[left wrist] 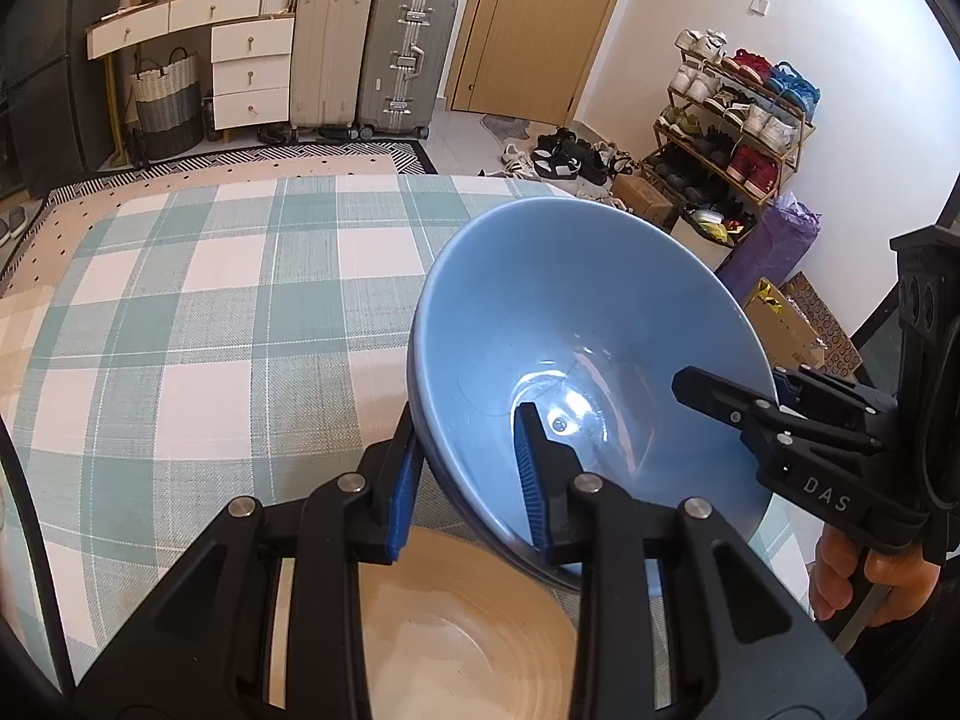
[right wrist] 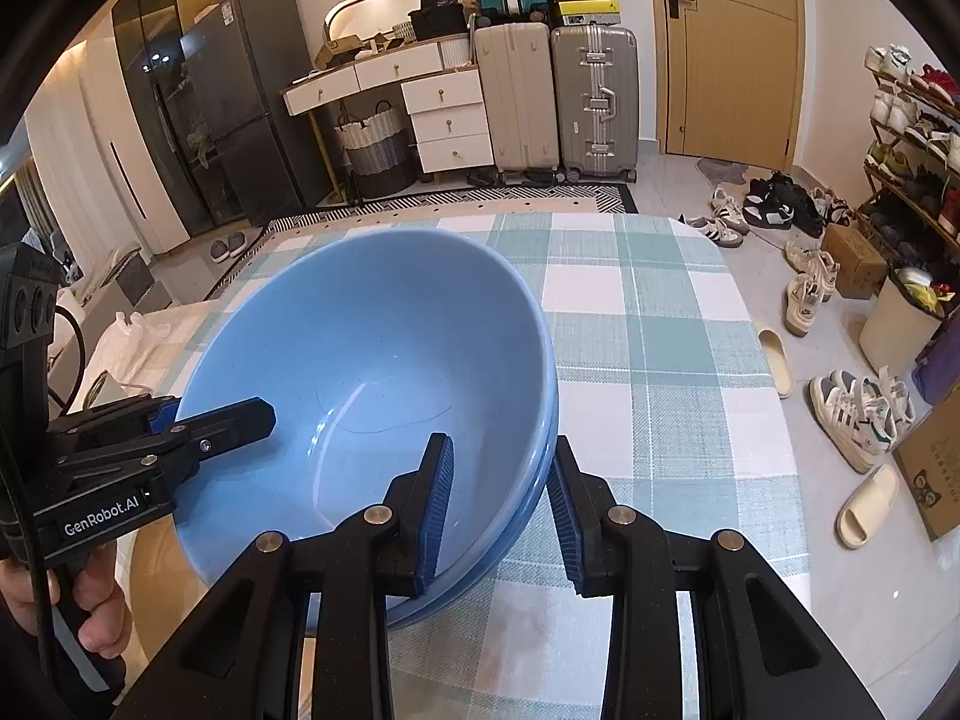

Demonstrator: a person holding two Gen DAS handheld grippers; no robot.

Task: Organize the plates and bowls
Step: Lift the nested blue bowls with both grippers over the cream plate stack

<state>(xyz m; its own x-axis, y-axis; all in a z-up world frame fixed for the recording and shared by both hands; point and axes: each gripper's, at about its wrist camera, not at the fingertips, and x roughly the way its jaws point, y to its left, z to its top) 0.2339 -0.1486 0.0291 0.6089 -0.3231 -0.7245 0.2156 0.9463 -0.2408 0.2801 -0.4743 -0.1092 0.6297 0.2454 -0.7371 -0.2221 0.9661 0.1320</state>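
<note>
the left gripper (left wrist: 474, 474) clamps the near rim of a glossy, deep, round light-blue ceramic bowl (left wrist: 576, 312), one ribbed blue pad inside the wall and one outside. the right gripper (right wrist: 501, 504) clamps the opposite rim the same way. the bowl hangs tilted between them, above the table's woven teal-and-white checked tablecloth (left wrist: 198, 312). two stacked rims show at the bowl's edge. a beige ceramic bowl with concentric ridges (left wrist: 468, 636) sits below the left gripper.
</note>
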